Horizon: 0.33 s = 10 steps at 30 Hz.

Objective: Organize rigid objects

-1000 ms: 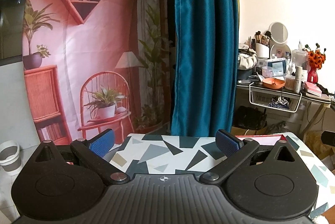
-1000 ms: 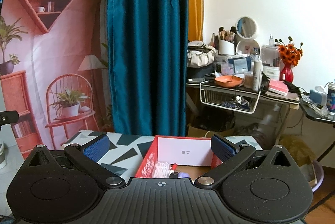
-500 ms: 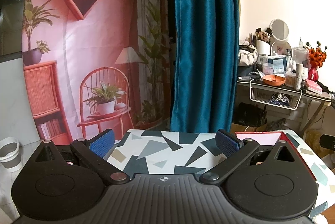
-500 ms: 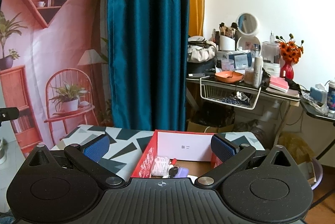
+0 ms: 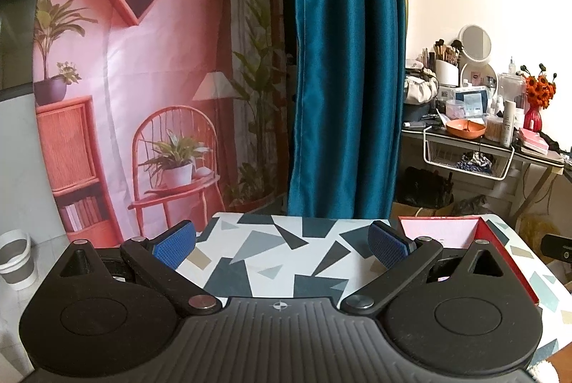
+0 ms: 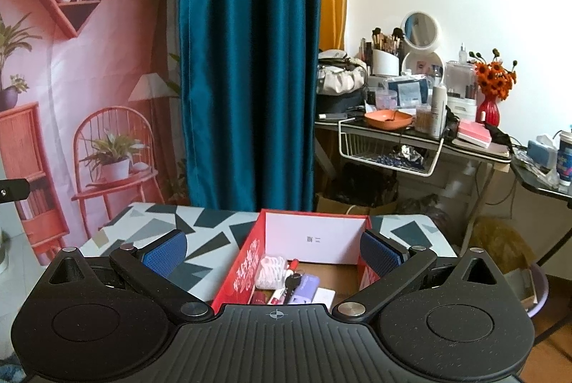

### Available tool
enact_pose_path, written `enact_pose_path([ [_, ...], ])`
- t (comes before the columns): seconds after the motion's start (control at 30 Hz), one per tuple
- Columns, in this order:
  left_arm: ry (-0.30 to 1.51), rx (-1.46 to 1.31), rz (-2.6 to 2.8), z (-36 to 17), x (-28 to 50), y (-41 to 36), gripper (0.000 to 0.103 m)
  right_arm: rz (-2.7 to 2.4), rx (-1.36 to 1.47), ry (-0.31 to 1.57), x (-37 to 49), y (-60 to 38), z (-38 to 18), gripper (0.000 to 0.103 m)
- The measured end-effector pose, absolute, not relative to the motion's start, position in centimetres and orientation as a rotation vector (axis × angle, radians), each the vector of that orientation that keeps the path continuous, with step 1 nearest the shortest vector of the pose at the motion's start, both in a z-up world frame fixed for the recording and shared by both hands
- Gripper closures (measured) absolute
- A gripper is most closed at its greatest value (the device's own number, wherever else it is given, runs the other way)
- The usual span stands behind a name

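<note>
Holding two grippers above one patterned table [image 5: 286, 250], I had both wide apart and empty. My left gripper [image 5: 282, 241] hung over bare tabletop, its two blue pads [image 5: 175, 247] spread, with one red box [image 5: 500, 240] at the far right of its view. My right gripper [image 6: 271, 250] hung over that same box [image 6: 246, 261], which sat open on the table [image 6: 200, 232]. Inside lay a small heap I could only partly count: one white bundle [image 6: 270, 272], one red-capped marker [image 6: 293, 264], one lilac case [image 6: 307, 286] and one white card [image 6: 323, 295], touching one another.
</note>
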<state>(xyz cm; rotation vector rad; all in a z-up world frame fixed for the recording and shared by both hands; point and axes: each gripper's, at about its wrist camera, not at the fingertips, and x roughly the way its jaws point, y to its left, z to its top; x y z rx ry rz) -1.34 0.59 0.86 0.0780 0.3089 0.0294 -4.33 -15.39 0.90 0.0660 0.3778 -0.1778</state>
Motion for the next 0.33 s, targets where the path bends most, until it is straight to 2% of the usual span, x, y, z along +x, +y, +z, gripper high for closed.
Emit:
enact_pose_path([
  [0.33,0.333,0.075,0.025,0.41,-1.13,0.51,0.0,-0.178,0.066,0.391,-4.16,-15.27,0.44,0.0],
])
